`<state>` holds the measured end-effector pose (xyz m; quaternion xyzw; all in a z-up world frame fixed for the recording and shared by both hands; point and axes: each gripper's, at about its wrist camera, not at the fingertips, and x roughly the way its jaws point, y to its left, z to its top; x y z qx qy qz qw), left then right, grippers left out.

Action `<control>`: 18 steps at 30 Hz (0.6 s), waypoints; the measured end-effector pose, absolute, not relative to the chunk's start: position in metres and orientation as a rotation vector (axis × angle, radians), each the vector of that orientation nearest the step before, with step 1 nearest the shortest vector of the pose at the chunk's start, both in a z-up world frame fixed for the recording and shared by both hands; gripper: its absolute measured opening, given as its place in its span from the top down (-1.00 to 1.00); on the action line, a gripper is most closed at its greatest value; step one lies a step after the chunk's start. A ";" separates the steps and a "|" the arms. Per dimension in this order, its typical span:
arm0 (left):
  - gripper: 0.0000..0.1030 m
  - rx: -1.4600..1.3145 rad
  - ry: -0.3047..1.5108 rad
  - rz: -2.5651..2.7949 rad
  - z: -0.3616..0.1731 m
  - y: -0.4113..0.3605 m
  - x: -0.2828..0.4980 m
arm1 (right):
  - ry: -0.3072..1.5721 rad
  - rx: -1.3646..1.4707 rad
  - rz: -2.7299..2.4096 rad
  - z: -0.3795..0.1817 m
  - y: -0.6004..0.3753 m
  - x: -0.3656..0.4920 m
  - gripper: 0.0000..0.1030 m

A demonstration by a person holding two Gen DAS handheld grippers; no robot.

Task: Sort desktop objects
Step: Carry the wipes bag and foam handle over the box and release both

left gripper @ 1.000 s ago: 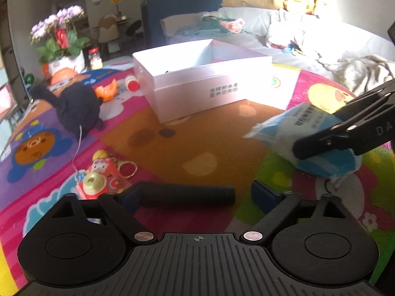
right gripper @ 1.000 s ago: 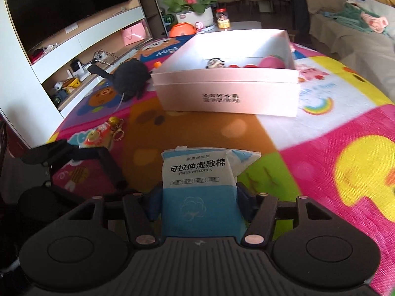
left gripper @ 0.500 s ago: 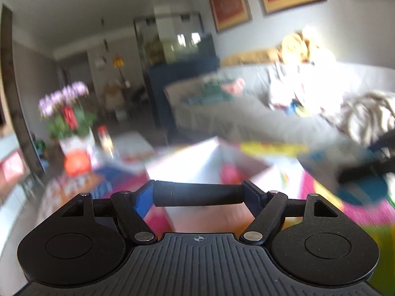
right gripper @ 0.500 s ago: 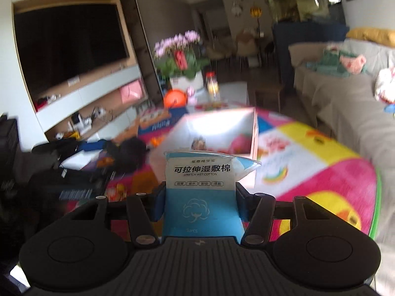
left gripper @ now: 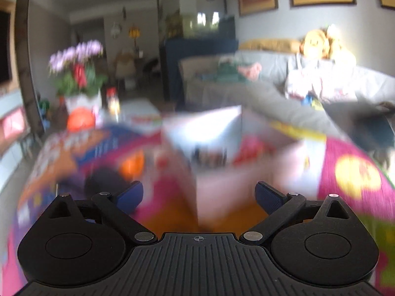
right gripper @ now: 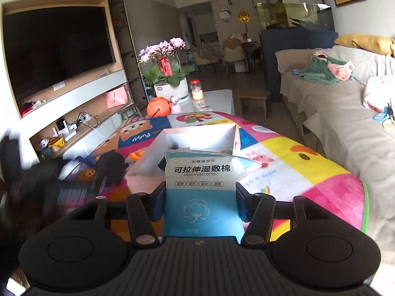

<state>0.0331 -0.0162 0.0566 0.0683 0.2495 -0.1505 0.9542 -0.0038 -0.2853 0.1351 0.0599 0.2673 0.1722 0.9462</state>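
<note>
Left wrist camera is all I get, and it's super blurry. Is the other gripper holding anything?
Observer: Yes, the right gripper is shut on a blue-and-white cotton packet.
Operator: Is it inside the white box yet?
Observer: No, it sits between the fingers, with the open white box ahead of it.
Operator: What's the dark blob beside the box?
Observer: A black plush toy, lying on the mat to the left of the box.
</note>
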 end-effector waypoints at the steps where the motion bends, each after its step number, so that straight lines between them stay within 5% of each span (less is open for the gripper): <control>1: -0.95 0.139 0.531 -0.306 0.048 -0.010 0.024 | 0.538 0.124 0.355 0.138 -0.283 0.005 -0.07; 9: -0.96 0.161 0.576 -0.245 0.027 0.023 -0.014 | 0.538 0.077 0.330 0.160 -0.228 0.127 -0.11; 11: -0.97 0.151 0.573 -0.218 0.030 0.033 -0.016 | 0.545 0.042 0.287 0.155 -0.216 0.155 -0.46; 18: -1.00 0.085 0.581 -0.162 0.027 0.062 -0.017 | 0.581 0.084 0.233 0.142 -0.217 0.170 -0.46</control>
